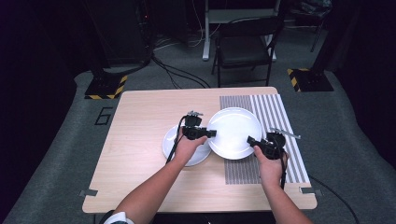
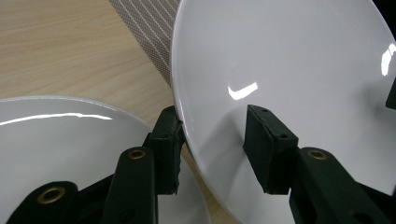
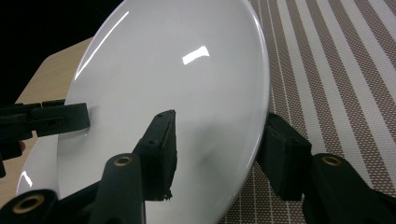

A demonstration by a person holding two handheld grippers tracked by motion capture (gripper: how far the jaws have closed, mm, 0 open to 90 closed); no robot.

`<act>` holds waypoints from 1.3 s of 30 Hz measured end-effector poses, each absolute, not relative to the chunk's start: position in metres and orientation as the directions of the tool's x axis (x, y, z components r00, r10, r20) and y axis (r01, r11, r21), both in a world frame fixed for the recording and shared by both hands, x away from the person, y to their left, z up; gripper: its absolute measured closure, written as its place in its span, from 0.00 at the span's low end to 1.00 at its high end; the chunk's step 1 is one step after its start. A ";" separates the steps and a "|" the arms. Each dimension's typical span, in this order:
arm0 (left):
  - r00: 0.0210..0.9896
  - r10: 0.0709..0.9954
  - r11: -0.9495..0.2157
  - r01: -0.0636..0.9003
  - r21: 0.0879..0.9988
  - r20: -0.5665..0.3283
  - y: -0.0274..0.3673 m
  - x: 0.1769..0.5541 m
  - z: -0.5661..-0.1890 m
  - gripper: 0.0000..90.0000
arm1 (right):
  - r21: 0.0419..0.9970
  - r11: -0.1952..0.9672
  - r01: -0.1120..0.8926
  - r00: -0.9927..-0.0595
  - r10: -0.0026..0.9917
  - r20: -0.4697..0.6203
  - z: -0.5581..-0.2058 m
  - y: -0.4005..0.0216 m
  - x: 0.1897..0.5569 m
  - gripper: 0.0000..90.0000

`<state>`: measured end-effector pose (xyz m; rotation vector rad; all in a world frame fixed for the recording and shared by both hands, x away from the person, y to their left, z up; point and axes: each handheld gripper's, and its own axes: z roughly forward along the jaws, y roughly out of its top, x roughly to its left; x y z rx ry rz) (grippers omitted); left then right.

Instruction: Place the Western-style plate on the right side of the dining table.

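**Over the striped mat: one plate, two grips**

Above the mat (image 1: 266, 140), the large plate (image 1: 235, 132) hangs clamped at opposite rims by the left gripper (image 1: 212, 133) and right gripper (image 1: 251, 140). Uneven lifting could let it slip onto the small plate (image 1: 175, 144) beside the mat. No readable writing.

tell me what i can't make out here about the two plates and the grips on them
- Underside of the large plate: hidden in the high view by the plate itself, so whether it rests on the striped mat is unclear.
- Small plate: partly covered in the high view by the left hand and left gripper.
- Right gripper outer pad: behind the rim in the right gripper view.
- Left gripper outer pad contact: rim hides it in the left gripper view.
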<state>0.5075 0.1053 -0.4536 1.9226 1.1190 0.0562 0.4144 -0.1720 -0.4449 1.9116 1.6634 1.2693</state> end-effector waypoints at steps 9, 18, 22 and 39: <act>0.604 0.705 -0.208 0.678 0.705 -0.372 0.085 0.511 -0.454 0.64 | 0.720 -0.295 0.629 -0.037 0.913 0.406 -0.444 -0.188 0.411 0.55; 0.624 0.695 -0.235 0.667 0.707 -0.358 0.067 0.514 -0.452 0.64 | 0.719 -0.309 0.622 -0.012 0.915 0.403 -0.445 -0.203 0.407 0.55; 0.625 0.690 -0.234 0.670 0.705 -0.366 0.063 0.515 -0.454 0.64 | 0.717 -0.320 0.619 -0.008 0.911 0.413 -0.445 -0.210 0.406 0.55; 0.651 0.665 -0.275 0.669 0.691 -0.366 0.035 0.513 -0.466 0.64 | 0.702 -0.348 0.622 0.047 0.911 0.410 -0.455 -0.233 0.400 0.55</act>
